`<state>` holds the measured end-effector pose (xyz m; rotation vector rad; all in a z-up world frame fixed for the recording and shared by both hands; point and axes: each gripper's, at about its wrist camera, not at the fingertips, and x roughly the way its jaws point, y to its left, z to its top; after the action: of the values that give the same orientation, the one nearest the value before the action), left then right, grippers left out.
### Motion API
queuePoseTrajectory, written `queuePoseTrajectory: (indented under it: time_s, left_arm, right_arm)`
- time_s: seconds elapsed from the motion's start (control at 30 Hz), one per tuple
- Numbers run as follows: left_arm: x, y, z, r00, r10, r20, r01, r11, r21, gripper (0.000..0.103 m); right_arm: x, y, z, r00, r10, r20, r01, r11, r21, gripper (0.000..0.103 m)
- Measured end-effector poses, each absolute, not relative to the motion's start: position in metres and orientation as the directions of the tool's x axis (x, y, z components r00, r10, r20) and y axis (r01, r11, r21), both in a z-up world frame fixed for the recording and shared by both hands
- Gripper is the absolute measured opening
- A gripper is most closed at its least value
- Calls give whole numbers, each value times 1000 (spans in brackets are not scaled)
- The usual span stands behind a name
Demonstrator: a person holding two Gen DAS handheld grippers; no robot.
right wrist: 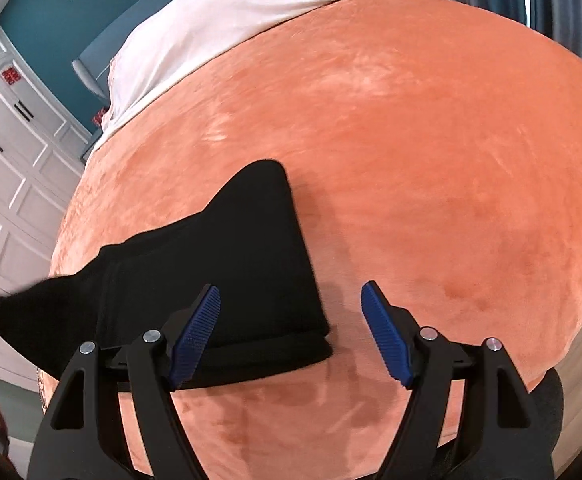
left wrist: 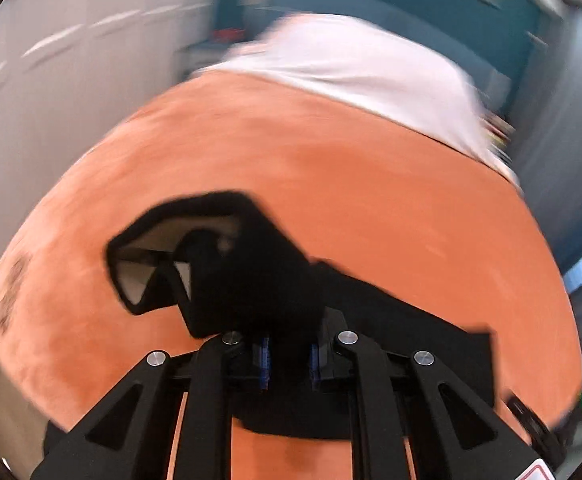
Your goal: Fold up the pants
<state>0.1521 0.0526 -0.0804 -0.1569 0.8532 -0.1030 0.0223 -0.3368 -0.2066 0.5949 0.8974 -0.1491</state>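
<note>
The black pants [right wrist: 219, 272] lie on a bed covered with an orange blanket [right wrist: 431, 140], in the part of the bed near the two claws and closer to the bed's left side, where the white wardrobe [right wrist: 7, 184] stands. At the far end of the bed a white cover [right wrist: 211, 20] lies over the blanket.

In the left wrist view the left claw [left wrist: 289, 362] is pressed together on the black cloth: the two blue pads [left wrist: 265, 364] are close to each other and a bunch of the pants sits between them. From this grip the cloth rises up and away from the bed, and at its far end the waist opening [left wrist: 151, 268] shows, with the grey inner lining visible inside. This view is blurred, so small details of the cloth cannot be told. Another part of the pants lies flat on the blanket to the right of the claw.

In the right wrist view the right claw [right wrist: 291, 336] is spread wide and holds nothing. Its left blue pad [right wrist: 195, 336] is over the flat, folded part of the pants, near the folded edge that faces the near side of the bed; whether it touches the cloth I cannot tell. Its right pad [right wrist: 387, 340] is over the bare blanket, just beside the right edge of the pants. From the flat part one piece of cloth goes up to the left edge of this view.
</note>
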Motion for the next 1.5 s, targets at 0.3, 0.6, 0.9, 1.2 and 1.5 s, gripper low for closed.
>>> queuePoseTrajectory:
  time_s: [0.3, 0.6, 0.9, 1.2, 1.5]
  left_arm:
    - [127, -73, -182, 353, -270, -896, 191, 958, -213, 48]
    - [94, 1, -123, 601, -26, -799, 85, 996, 31, 73]
    - [79, 40, -115, 611, 78, -788, 23, 993, 116, 78]
    - [76, 36, -126, 610, 77, -788, 48, 990, 134, 80]
    - [81, 26, -148, 553, 53, -832, 75, 991, 113, 82]
  right_arm:
    - [5, -357, -208, 623, 158, -766, 364, 808, 463, 76]
    - [39, -317, -202, 598, 386, -703, 175, 792, 585, 80]
    - [107, -229, -246, 462, 367, -807, 122, 875, 468, 43]
    - [81, -263, -136, 657, 267, -705, 21, 928, 371, 17]
    - [63, -324, -214, 557, 204, -805, 215, 901, 377, 30]
